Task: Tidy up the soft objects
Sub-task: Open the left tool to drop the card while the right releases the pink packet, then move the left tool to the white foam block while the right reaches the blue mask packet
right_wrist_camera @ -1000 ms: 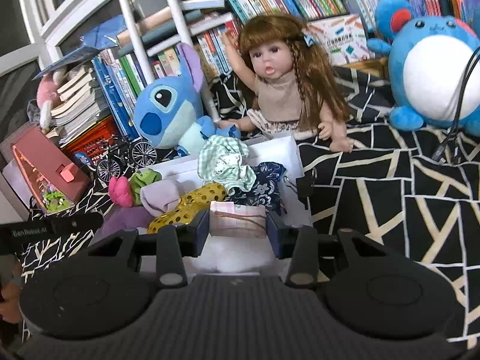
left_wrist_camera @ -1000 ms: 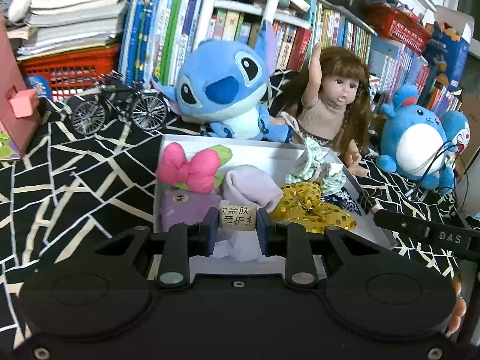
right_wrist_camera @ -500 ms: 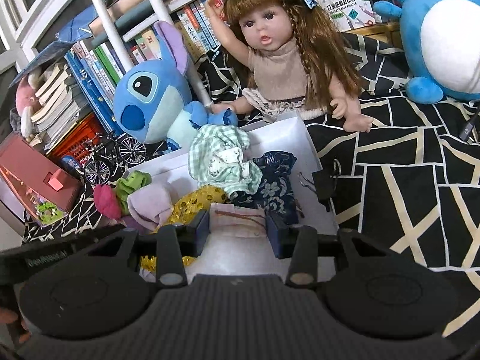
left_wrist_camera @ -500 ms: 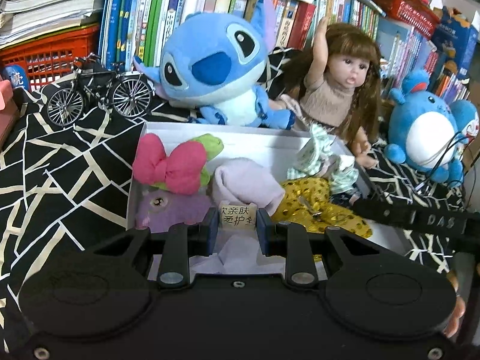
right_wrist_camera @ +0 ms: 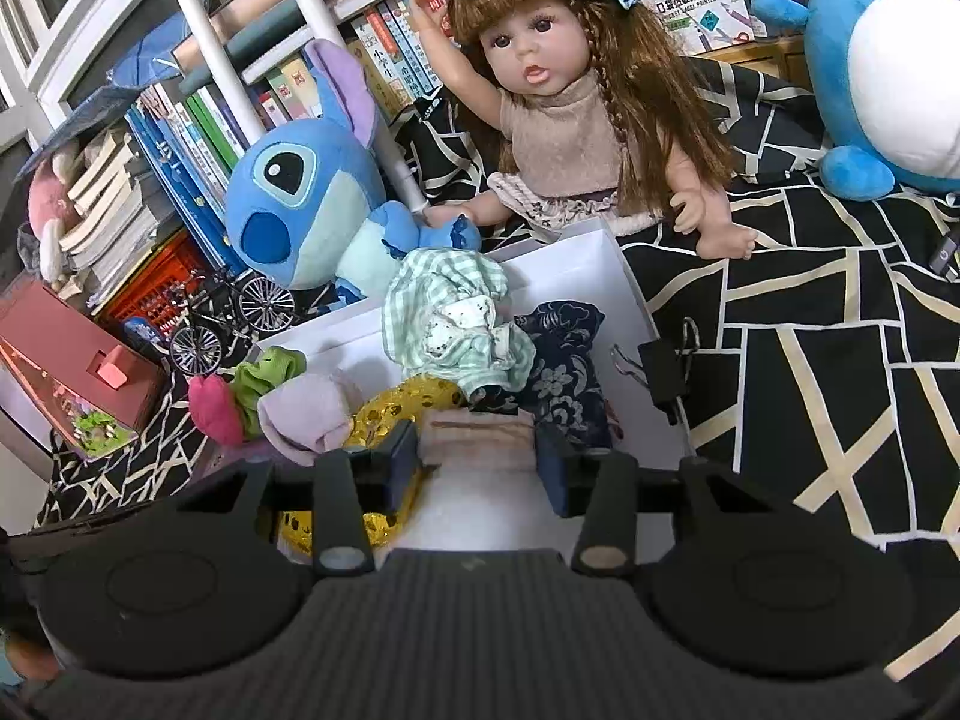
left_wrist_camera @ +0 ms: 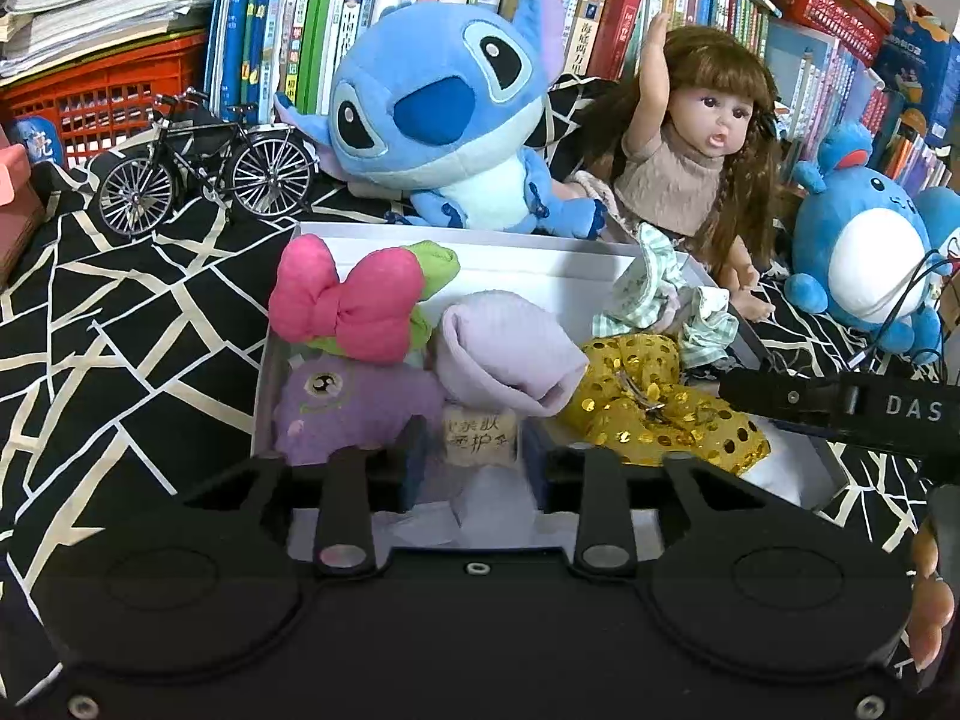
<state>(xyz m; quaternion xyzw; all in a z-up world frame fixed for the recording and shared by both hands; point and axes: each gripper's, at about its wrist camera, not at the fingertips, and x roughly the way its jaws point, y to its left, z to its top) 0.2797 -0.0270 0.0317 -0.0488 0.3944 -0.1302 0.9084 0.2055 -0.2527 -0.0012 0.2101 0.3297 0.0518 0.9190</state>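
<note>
A white box (left_wrist_camera: 528,252) on the patterned cloth holds a pink bow (left_wrist_camera: 342,306), a purple plush (left_wrist_camera: 342,402), a lilac sock (left_wrist_camera: 510,360), a gold sequin piece (left_wrist_camera: 654,408) and a green checked cloth (left_wrist_camera: 654,294). My left gripper (left_wrist_camera: 477,456) is shut on a white soft item with a printed label (left_wrist_camera: 480,441), low over the box's near side. My right gripper (right_wrist_camera: 477,456) is shut on a folded beige-pink cloth (right_wrist_camera: 477,435) over the box (right_wrist_camera: 576,258), next to a dark floral cloth (right_wrist_camera: 564,372).
A blue Stitch plush (left_wrist_camera: 444,114) and a doll (left_wrist_camera: 696,162) sit behind the box. A round blue plush (left_wrist_camera: 864,252) is at the right, a model bicycle (left_wrist_camera: 204,162) at the left. Bookshelves (left_wrist_camera: 372,12) stand behind. A binder clip (right_wrist_camera: 666,372) lies right of the box.
Both grippers have moved forward and lower over the box, still holding their items. The box contents and toys loom larger in both views.
</note>
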